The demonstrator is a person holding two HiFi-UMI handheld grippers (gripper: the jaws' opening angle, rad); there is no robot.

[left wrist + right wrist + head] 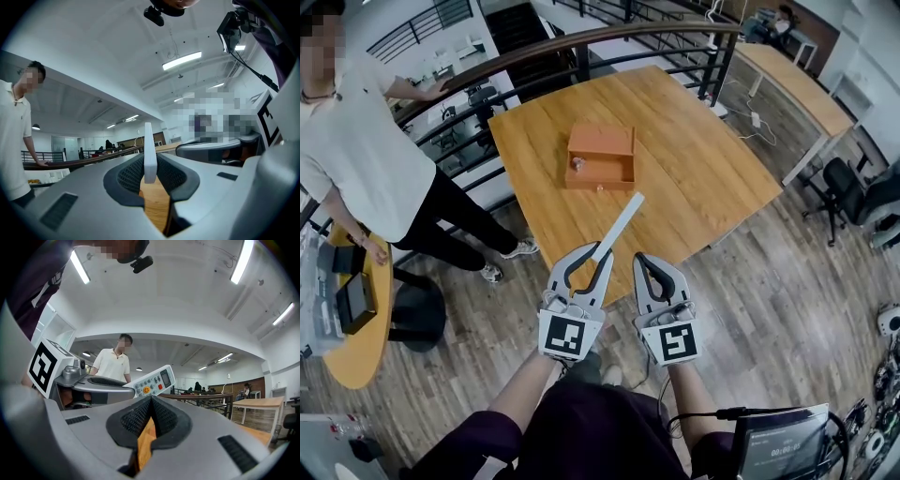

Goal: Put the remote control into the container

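A long white remote control sticks out forward from my left gripper, which is shut on its near end. In the left gripper view the remote stands edge-on between the dark pads. In the right gripper view its button face shows at the left. My right gripper hangs beside the left one, jaws closed together with nothing between them. The orange open container lies on the wooden table, well ahead of both grippers. A small object sits inside it at the left.
A person in a white shirt stands at the left by a dark railing. A small round table with black items is at the lower left. An office chair stands at the right. The floor is wood planks.
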